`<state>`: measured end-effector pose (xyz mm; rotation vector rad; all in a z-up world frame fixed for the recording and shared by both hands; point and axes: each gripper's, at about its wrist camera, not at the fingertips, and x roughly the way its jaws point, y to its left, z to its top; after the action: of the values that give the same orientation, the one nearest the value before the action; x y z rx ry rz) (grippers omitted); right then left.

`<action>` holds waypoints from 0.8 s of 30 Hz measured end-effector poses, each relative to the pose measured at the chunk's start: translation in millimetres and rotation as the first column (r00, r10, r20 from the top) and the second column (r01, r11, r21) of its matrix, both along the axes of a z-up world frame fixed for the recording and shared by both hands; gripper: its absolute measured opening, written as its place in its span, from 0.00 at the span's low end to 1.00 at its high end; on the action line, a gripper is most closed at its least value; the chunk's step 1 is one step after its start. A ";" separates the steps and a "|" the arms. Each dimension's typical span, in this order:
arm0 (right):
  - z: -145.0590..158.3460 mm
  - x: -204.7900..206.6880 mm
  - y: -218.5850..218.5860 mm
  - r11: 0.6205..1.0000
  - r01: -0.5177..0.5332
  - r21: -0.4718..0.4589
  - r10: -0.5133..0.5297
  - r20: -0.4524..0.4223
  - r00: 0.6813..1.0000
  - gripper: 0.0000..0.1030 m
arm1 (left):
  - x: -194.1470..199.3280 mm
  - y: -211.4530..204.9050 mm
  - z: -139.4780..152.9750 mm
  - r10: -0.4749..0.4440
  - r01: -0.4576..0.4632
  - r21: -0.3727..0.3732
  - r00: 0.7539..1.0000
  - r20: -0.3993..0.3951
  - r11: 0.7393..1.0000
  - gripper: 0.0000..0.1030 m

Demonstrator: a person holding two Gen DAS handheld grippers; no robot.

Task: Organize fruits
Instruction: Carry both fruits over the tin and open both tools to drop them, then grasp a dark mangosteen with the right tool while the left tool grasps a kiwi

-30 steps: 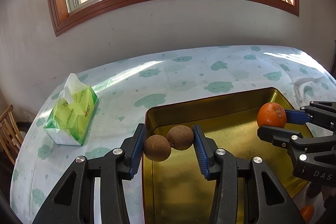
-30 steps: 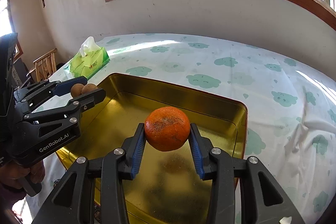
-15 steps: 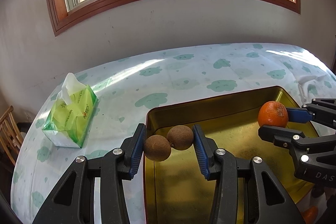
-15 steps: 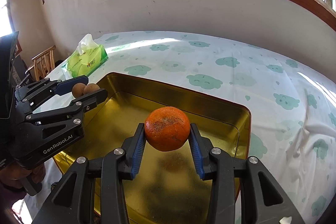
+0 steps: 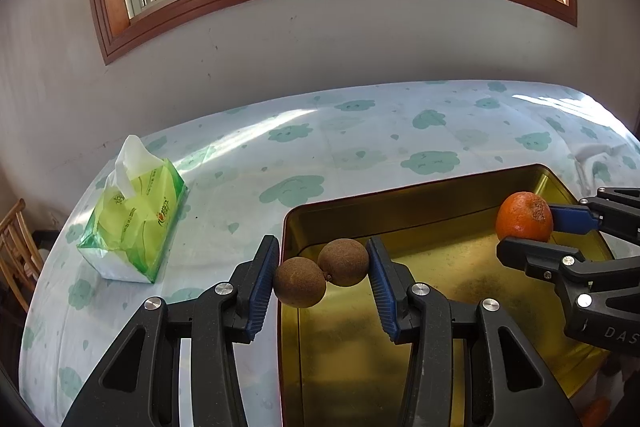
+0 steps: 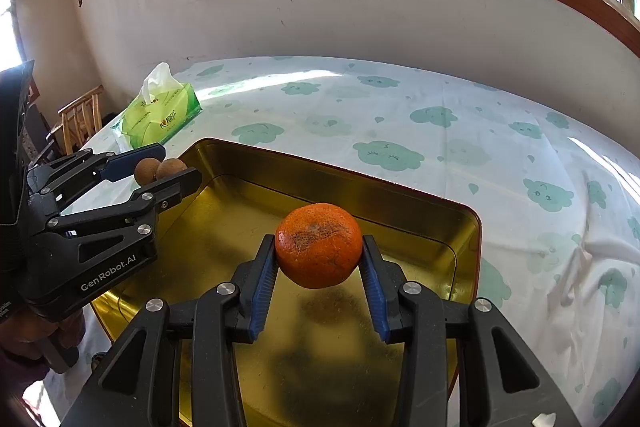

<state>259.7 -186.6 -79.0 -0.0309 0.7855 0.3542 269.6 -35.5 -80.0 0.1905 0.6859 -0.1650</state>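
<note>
Little has moved since a second ago: both grippers have drifted only slightly over the tin, each keeping its load. Risk sits mostly with the left gripper (image 5: 322,273), which pinches two brown fruits (image 5: 322,271) side by side between its blue pads; they press on each other at a single point, so any easing of the squeeze or a jolt could pop one out. They hang right over the tin's (image 5: 420,195) left rim, so a dropped fruit might hit the edge and roll onto the tablecloth (image 5: 360,139) toward the tissue pack (image 5: 132,223). Its jaws stand about half spread, touching only the fruits. Over the tin's middle, the right gripper (image 6: 319,259) clamps the orange (image 6: 319,245) at its widest part, a firmer hold; released from height it could bounce on the bare metal floor.
</note>
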 end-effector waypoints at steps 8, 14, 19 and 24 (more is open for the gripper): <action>1.3 1.1 -1.3 1.000 0.009 0.011 -0.009 0.008 1.000 0.44 | 2.9 1.6 -0.4 0.010 -0.010 -0.004 1.000 -0.019 1.000 0.58; 21.4 -17.7 -16.4 0.997 0.028 0.069 -0.033 0.076 0.997 0.59 | -14.8 -0.1 16.2 0.000 0.000 -0.007 0.999 0.047 1.000 0.82; 42.0 -57.6 -41.6 0.990 0.025 0.140 -0.044 0.135 0.990 0.61 | -39.2 12.1 31.1 0.018 -0.014 -0.062 0.998 0.063 0.998 0.83; 38.1 -119.2 -76.7 0.991 0.025 0.131 -0.045 0.153 0.987 0.61 | -83.7 42.5 40.4 0.059 -0.043 -0.143 0.992 0.109 0.989 0.85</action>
<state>140.5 -263.3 -40.8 0.0753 0.6064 0.3639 185.9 6.9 -39.6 0.0470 0.5640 -0.1514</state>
